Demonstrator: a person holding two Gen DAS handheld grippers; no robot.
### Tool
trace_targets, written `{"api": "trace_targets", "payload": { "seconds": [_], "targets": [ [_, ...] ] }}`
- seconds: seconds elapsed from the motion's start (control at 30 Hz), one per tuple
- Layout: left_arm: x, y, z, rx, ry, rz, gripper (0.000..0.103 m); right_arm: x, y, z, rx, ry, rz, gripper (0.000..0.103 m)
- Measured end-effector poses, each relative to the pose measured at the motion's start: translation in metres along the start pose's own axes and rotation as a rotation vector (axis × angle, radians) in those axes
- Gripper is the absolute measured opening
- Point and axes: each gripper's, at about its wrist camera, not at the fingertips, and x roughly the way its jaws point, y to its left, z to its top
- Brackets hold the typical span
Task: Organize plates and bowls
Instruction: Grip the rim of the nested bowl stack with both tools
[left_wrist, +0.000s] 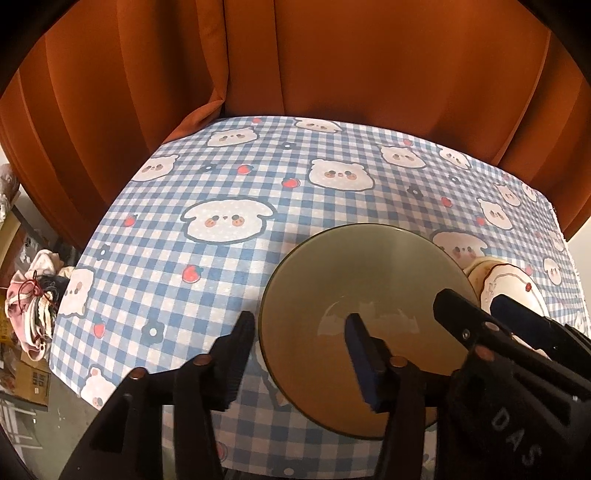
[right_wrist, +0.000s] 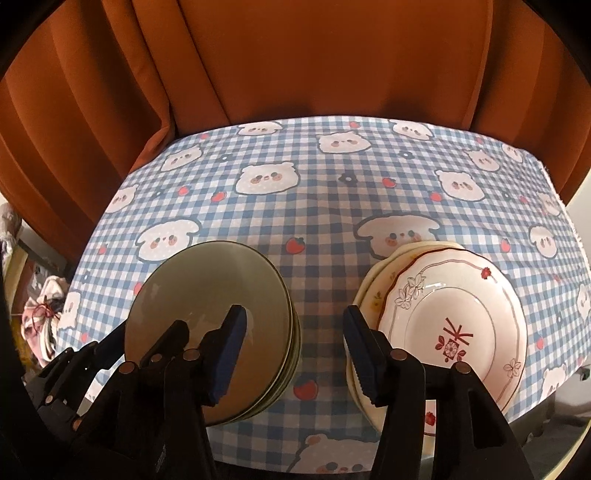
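— Left gripper (left_wrist: 299, 354) first: how does it stand?

— Spread wide, clasping nothing. Its right finger hangs over the inside of the green bowls (left_wrist: 364, 325), the left finger sits just outside their left rim, so that rim lies between the two fingers. I cannot tell whether either pad touches it.

— And the right gripper (right_wrist: 293, 350)?

— Also released, jaws well apart and bare. It hovers over the strip of checked tablecloth (right_wrist: 317, 206) between the two piles.

— Where are the piles relative to it?

— From the right wrist view, the green bowls (right_wrist: 210, 310) are nested in a stack just left of its left finger, partly behind it. The white plates (right_wrist: 450, 317), a stack with a red and grey flower pattern on top, lie just right of its right finger, their edge hidden behind it.

— Anything else?

— An orange curtain (right_wrist: 332, 62) hangs behind the table, and a bundle of clothes (left_wrist: 33, 295) lies on the floor off to the left.
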Motion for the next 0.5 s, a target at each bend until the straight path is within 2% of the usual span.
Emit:
{"api": "trace_targets", "payload": {
  "seconds": [0.13, 0.27, 0.5],
  "targets": [
    [0.002, 0.002, -0.002, 0.005, 0.019, 0.004, 0.064, 0.009, -0.007, -0.001, 0.042, 0.03, 0.028, 0.058],
    [0.011, -0.002, -0.001, 0.034, 0.038, 0.042, 0.065, 0.022, -0.013, -0.004, 0.077, 0.061, 0.057, 0.058],
    [0.022, -0.001, 0.001, 0.045, 0.067, 0.063, 0.065, 0.043, -0.025, -0.008, 0.144, 0.111, 0.121, 0.058]
  ]
}}
